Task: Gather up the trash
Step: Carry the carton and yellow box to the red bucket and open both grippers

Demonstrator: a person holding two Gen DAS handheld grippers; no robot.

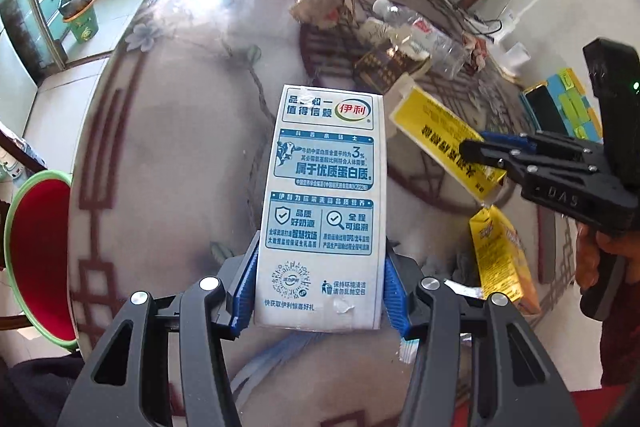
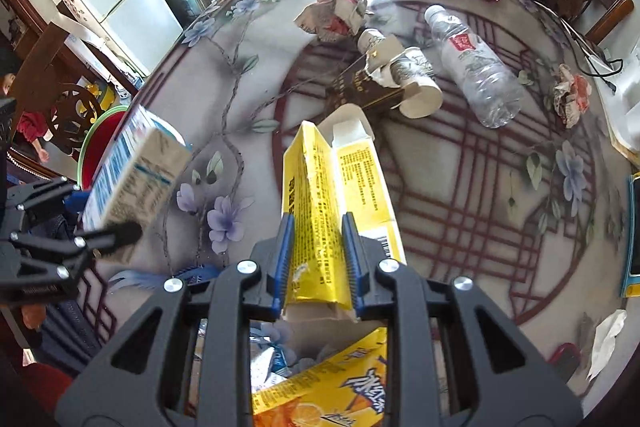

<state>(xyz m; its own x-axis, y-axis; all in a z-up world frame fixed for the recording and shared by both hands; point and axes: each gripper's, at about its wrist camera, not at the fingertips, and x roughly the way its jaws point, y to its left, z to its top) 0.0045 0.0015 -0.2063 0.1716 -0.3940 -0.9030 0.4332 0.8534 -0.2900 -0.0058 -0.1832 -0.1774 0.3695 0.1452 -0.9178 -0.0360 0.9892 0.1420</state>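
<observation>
Left tongs (image 1: 320, 291) pinch a white milk carton (image 1: 324, 203) above the round table (image 1: 168, 147), with the red bin (image 1: 44, 247) low at the left edge; the right tongs (image 1: 486, 151) beside them clamp a flattened yellow box (image 1: 436, 131). Seen from the right wrist, those tongs (image 2: 318, 259) squeeze the yellow box (image 2: 320, 195). Both pieces look lifted but not binned. A clear bottle (image 2: 472, 63), paper cup (image 2: 416, 83), brown box (image 2: 360, 87) and crumpled wrapper (image 2: 336, 15) remain to collect

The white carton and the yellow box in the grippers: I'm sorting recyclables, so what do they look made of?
White carton: seemingly coated paperboard, smooth printed faces, crisp folded edges. Yellow box: thin glossy card, likely; flattened, creased, an open end flap showing a plain inside.
</observation>
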